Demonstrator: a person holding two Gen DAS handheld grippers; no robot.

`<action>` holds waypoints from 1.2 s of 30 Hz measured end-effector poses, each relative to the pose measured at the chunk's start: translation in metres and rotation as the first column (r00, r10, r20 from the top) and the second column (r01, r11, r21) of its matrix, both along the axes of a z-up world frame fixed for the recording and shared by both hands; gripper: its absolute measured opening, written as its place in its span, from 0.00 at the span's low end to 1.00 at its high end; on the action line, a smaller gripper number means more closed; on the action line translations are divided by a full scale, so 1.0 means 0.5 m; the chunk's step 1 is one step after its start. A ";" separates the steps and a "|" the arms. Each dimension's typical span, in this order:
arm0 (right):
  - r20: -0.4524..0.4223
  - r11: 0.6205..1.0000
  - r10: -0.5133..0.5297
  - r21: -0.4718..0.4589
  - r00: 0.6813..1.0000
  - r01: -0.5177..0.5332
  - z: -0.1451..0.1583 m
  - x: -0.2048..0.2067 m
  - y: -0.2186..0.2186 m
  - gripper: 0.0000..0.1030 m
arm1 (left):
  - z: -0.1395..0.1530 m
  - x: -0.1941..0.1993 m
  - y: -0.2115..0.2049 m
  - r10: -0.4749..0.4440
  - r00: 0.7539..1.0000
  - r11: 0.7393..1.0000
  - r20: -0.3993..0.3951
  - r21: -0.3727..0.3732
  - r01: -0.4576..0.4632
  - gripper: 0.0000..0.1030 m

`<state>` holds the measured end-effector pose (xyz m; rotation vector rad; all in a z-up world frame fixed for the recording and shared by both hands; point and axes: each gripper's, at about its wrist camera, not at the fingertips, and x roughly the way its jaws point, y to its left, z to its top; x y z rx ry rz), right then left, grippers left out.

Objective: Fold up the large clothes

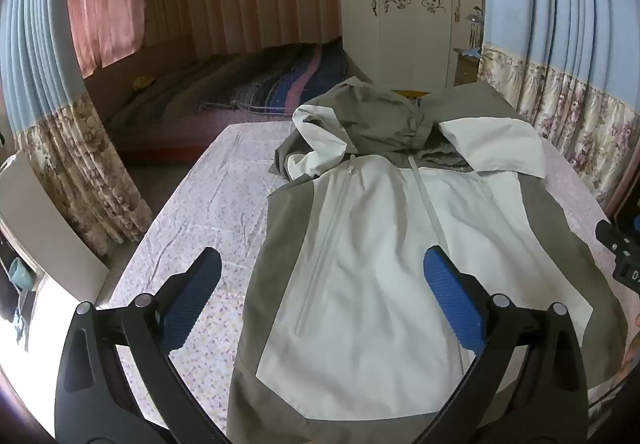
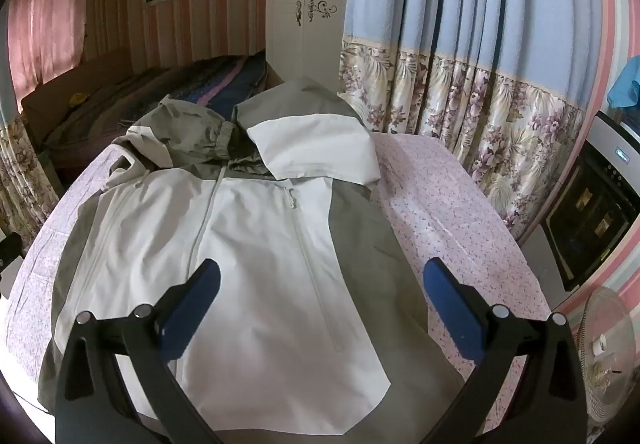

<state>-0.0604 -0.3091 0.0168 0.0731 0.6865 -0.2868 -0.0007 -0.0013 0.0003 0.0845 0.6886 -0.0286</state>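
Note:
A large white and olive-grey hooded jacket (image 1: 372, 244) lies front up on a table with a pink flowered cloth (image 1: 192, 212). Its sleeves are folded in over the chest near the hood. My left gripper (image 1: 320, 276) is open and empty, held above the jacket's left lower part. The jacket also shows in the right wrist view (image 2: 248, 252). My right gripper (image 2: 320, 284) is open and empty above the jacket's right lower part. The right gripper's body shows at the right edge of the left wrist view (image 1: 620, 248).
A bed (image 1: 224, 92) with a striped blanket stands behind the table. A white wardrobe (image 1: 408, 4) is at the back. Flowered curtains (image 2: 480, 116) hang to the right. A dark appliance (image 2: 592, 212) and a fan (image 2: 608, 356) stand at the right.

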 end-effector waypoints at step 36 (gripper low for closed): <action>0.009 1.000 -0.007 0.006 1.000 0.007 0.011 -0.009 -0.004 0.98 | -0.004 -0.002 -0.009 -0.010 1.000 1.000 -0.003 0.018 0.010 0.97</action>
